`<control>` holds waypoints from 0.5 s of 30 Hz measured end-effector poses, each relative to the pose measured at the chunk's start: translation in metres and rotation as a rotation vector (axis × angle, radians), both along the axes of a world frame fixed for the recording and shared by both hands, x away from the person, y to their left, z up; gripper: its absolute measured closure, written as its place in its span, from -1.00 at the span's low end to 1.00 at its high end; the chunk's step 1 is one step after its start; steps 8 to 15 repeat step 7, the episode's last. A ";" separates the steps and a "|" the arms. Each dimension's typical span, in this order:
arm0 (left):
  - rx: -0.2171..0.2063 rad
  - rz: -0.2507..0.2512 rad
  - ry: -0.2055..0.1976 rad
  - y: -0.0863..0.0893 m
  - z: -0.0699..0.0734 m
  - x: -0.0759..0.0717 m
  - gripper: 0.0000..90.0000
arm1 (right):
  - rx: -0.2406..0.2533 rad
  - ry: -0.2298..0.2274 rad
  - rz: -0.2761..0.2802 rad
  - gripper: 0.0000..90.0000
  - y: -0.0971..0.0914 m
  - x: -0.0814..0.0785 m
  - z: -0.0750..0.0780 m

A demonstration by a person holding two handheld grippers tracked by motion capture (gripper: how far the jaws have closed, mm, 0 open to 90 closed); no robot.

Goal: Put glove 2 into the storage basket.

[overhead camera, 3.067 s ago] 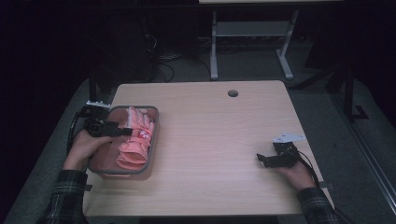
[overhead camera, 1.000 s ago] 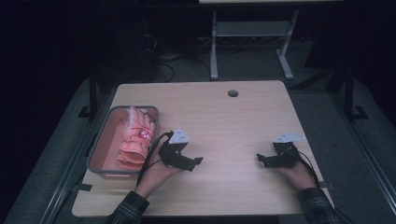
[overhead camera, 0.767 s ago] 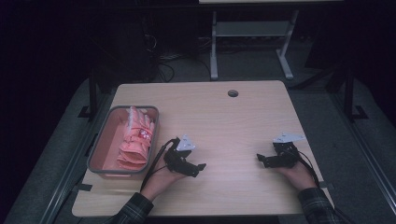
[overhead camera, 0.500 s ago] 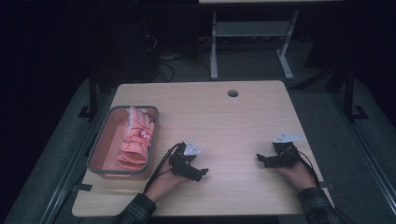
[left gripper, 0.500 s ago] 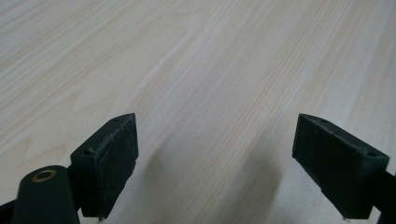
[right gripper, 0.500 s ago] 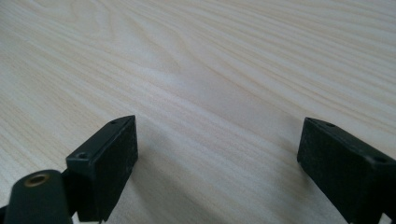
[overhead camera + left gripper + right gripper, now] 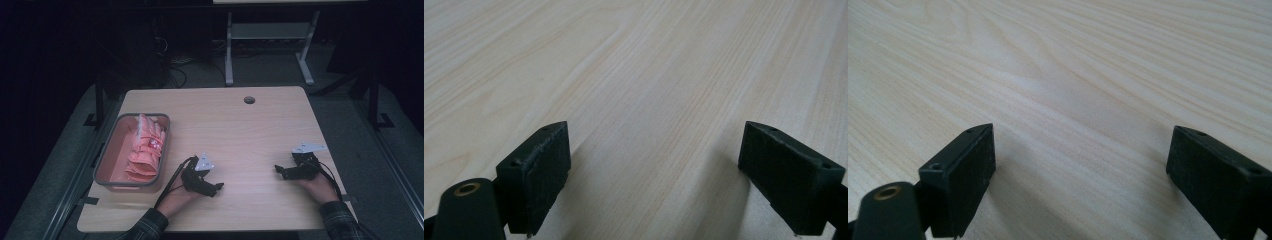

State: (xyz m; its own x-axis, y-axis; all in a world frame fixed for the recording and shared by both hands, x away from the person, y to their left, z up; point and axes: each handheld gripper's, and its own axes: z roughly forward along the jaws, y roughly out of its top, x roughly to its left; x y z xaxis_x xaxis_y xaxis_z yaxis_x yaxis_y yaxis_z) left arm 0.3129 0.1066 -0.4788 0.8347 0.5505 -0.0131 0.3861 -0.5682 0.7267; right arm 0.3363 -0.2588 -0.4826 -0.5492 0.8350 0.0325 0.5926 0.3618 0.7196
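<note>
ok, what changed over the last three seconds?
The left gripper left the pink cloth in the grey bin, swung right and now rests open on the bare table. The right gripper, cloth and bin stayed put.

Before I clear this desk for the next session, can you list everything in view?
Bin: one, grey, left side of the table.
Cloth: one folded pile, pink, inside the bin.
Table: one, light wood, a round cable hole near its far edge.
Metal frame: one, grey, on the floor beyond the table.
Left gripper: one, black, open, on the table right of the bin.
Right gripper: one, black, open, near the table's right edge.
</note>
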 end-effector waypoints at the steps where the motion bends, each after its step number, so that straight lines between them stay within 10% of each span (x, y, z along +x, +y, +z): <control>1: 0.000 -0.001 0.000 0.000 0.000 0.000 -0.72 | 0.000 0.000 0.001 -0.74 0.000 0.000 0.000; 15: 0.002 -0.008 0.001 0.000 0.000 0.000 -0.72 | 0.000 0.000 0.003 -0.74 0.000 0.000 0.000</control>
